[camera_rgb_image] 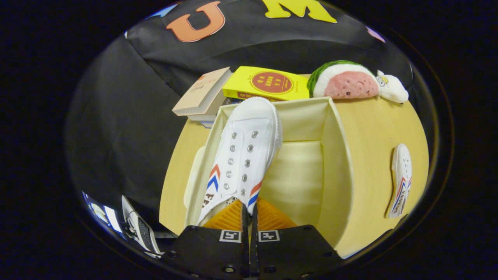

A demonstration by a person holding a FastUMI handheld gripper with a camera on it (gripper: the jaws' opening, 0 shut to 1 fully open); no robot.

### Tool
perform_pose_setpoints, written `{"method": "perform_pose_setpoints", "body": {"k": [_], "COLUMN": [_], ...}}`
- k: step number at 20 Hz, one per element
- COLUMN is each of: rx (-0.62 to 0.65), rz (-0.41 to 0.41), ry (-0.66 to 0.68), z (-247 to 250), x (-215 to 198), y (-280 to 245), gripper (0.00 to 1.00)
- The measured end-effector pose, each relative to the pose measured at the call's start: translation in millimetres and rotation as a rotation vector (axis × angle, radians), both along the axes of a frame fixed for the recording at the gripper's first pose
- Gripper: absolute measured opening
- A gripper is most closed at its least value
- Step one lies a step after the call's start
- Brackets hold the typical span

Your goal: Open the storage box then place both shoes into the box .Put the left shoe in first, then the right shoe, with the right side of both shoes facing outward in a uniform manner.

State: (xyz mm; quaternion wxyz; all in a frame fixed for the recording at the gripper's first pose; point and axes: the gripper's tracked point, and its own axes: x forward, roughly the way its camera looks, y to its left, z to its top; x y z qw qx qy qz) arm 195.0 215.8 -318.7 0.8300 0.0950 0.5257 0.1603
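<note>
A white canvas low-top shoe with red and blue chevron stripes (243, 155) is held by the tongs (249, 217), whose fingers are drawn almost together and pinch the thin rim of the shoe's heel collar between them. The shoe hangs over the open cream-coloured rectangular storage box (334, 155), its toe reaching the box's far wall and its body along the wall farthest from the second shoe. That matching white canvas shoe (400, 181) lies on the pale wooden surface (373, 124), well apart from the box on its other side.

The shoe is judged light, with a soft upper that folds under pressure and a stiffer rubber sole and toe cap. A pinch on the collar is likely to let the shoe swing or sag, so it is best lowered slowly. The second shoe is probably best taken at the same heel collar, where the cloth edge offers a thin lip.

Beyond the box, a yellow book (266, 83), a beige book (204, 93) and a watermelon-slice plush toy (356, 81) are seen.
</note>
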Motion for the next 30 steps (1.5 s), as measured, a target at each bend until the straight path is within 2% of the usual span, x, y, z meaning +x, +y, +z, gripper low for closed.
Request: {"method": "perform_pose_setpoints", "body": {"k": [6, 7, 9, 10, 11, 12, 14, 15, 16, 20, 25, 27, 30], "rx": [-0.079, -0.101, -0.078, -0.069, -0.046, -0.040, -0.027, -0.023, -0.010, 0.016, -0.017, -0.041, -0.064], "rz": [0.036, 0.039, 0.041, 0.053, 0.073, 0.093, 0.115, 0.116, 0.116, 0.137, 0.108, 0.086, 0.030], "ry": [0.080, 0.080, 0.083, 0.088, 0.083, 0.070, 0.028, 0.017, 0.010, -0.026, -0.099, -0.103, -0.098], "z": [-38.3, -43.3, -45.3, -43.0, -37.9, -29.7, -14.5, -4.9, 5.1, 42.8, 69.8, 68.6, 60.7], "x": [-1.8, -0.7, 5.2, 4.2, -0.2, 1.2, 2.5, 0.6, -3.7, -20.0, -30.2, -31.1, -27.8], "y": [9.0, 8.1, 11.0, 9.6, 12.6, 12.3, 8.0, 2.9, -3.1, -33.1, -106.5, -143.9, -202.5], "gripper": [0.01, 0.03, 0.03, 0.09, 0.09, 0.20, 0.30, 0.41, 0.57, 0.88, 0.92, 0.97, 0.96]}}
